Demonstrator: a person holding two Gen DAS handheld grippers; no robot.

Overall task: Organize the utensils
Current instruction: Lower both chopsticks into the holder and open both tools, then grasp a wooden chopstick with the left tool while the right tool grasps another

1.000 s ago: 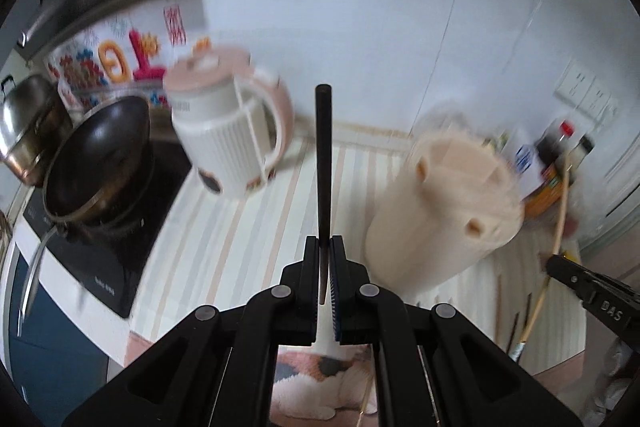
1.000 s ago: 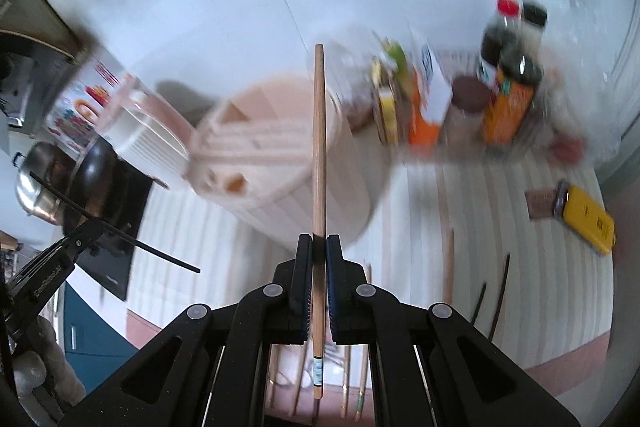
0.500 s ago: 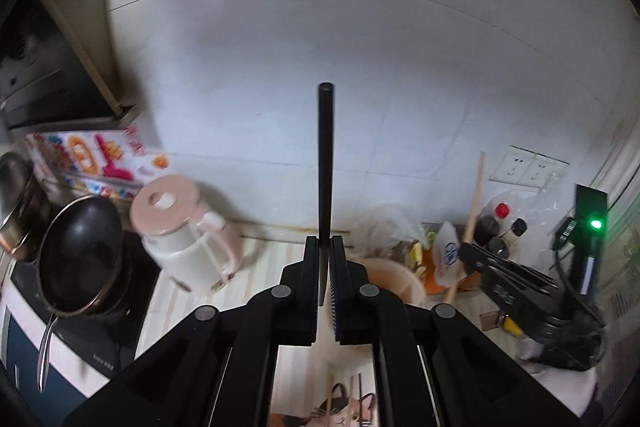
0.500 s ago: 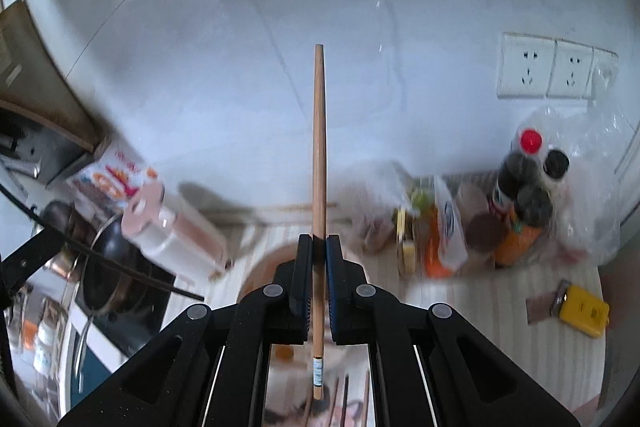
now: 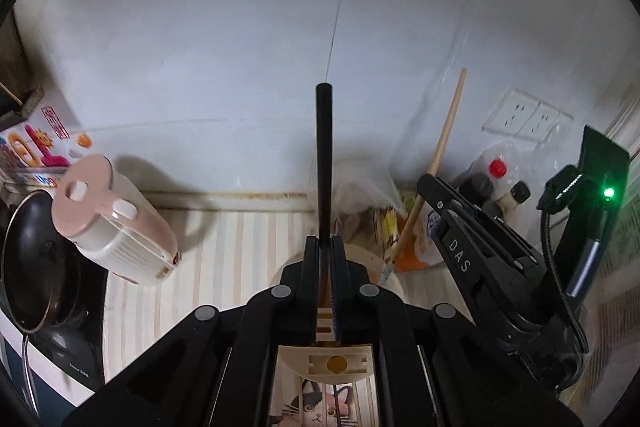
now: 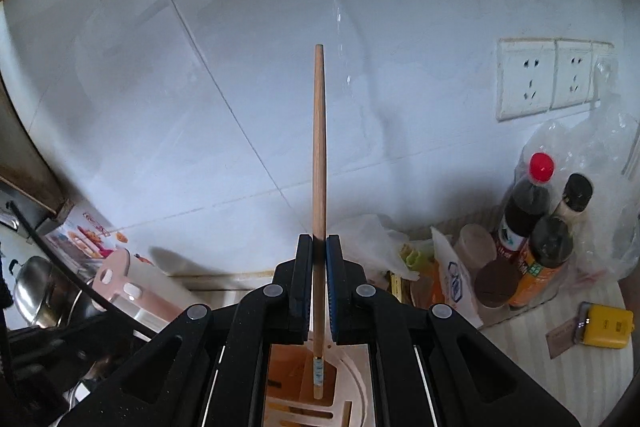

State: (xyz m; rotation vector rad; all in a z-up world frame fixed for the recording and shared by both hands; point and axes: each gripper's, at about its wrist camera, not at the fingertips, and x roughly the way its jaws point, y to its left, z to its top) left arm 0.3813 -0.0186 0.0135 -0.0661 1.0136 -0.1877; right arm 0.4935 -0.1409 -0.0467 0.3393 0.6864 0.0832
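My left gripper (image 5: 325,247) is shut on a black chopstick (image 5: 323,163) that points straight up. My right gripper (image 6: 319,247) is shut on a wooden chopstick (image 6: 319,147), also upright, its lower end just above the beige round utensil holder (image 6: 352,391). The holder's top (image 5: 338,363) shows under the left jaws too. In the left wrist view the right gripper (image 5: 424,187) stands to the right with the wooden chopstick (image 5: 444,143) slanting up from it. In the right wrist view the black chopstick (image 6: 60,259) crosses the left edge.
A pink and white kettle (image 5: 108,223) and a black pan (image 5: 28,259) on a stove stand at the left. Sauce bottles (image 6: 536,227), plastic bags (image 6: 380,243) and a yellow box (image 6: 606,325) crowd the right corner by the wall sockets (image 6: 552,79). The counter has a striped mat (image 5: 224,267).
Both grippers have tilted up and come over the utensil holder, each still holding its chopstick. The right gripper is now close beside the left one.
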